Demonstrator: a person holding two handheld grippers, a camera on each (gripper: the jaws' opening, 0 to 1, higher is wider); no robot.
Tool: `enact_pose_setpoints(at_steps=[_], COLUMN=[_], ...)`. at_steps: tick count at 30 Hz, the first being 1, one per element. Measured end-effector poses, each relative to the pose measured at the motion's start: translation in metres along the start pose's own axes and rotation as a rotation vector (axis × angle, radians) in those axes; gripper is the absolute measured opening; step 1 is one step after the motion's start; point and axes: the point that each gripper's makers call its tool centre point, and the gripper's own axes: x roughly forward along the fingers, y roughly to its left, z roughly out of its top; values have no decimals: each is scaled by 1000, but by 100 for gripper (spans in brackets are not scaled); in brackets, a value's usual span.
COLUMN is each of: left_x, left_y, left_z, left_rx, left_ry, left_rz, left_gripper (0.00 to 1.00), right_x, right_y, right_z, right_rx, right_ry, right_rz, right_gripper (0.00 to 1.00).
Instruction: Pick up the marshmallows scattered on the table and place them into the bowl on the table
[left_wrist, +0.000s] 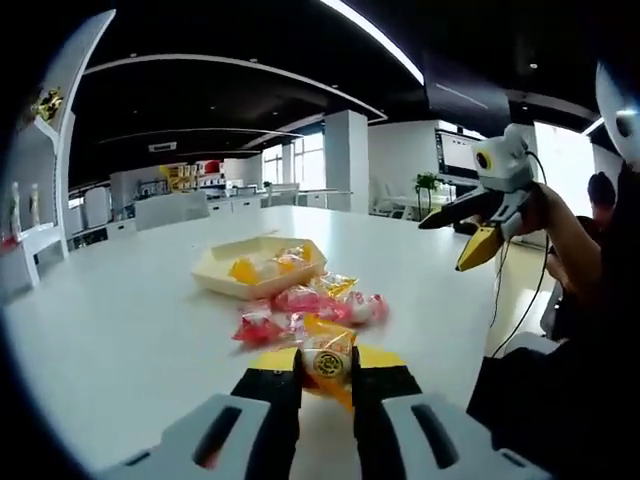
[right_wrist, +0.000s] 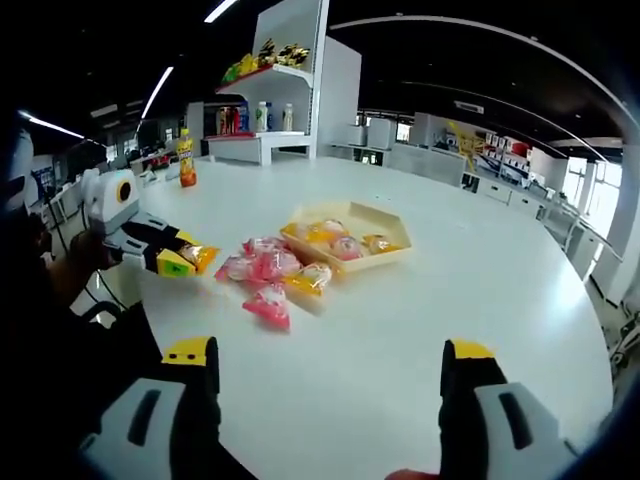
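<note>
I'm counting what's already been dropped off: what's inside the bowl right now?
The bowl holds a few wrapped marshmallows, yellow, orange and pink. Its near wall hides their undersides in the left gripper view, so nothing beneath them can be counted.

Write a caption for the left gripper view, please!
Left gripper holding a wrapped marshmallow near the bowl on the table.

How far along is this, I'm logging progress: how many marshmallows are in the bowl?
3 visible in the bowl: a yellow marshmallow at its left end in the right gripper view, a pink one mid-bowl, an orange one rightward. Others may hide beneath.
</note>
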Motion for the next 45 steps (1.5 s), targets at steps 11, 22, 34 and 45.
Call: enact_pose_setpoints(at_steps=[11, 22, 34, 45], left_x=[-6, -8, -3, 7], left_y=[10, 25, 36, 59], left_z=[6, 24, 40, 68], left_rx=[25, 59, 28, 64], left_ry=[4, -18, -22, -56], left_rz=[18, 70, 86, 97], left_gripper=[19, 19, 19, 19], right_x=[-3, -11, -19, -22], right_y=[2, -3, -5, -2], right_z=[4, 3, 10, 15], right_rx=[-17, -18, -25, -20], right_ry=[2, -1, -29, -41], right_rz=[-1, -20, -26, -16], right_gripper=[88, 88, 88, 89])
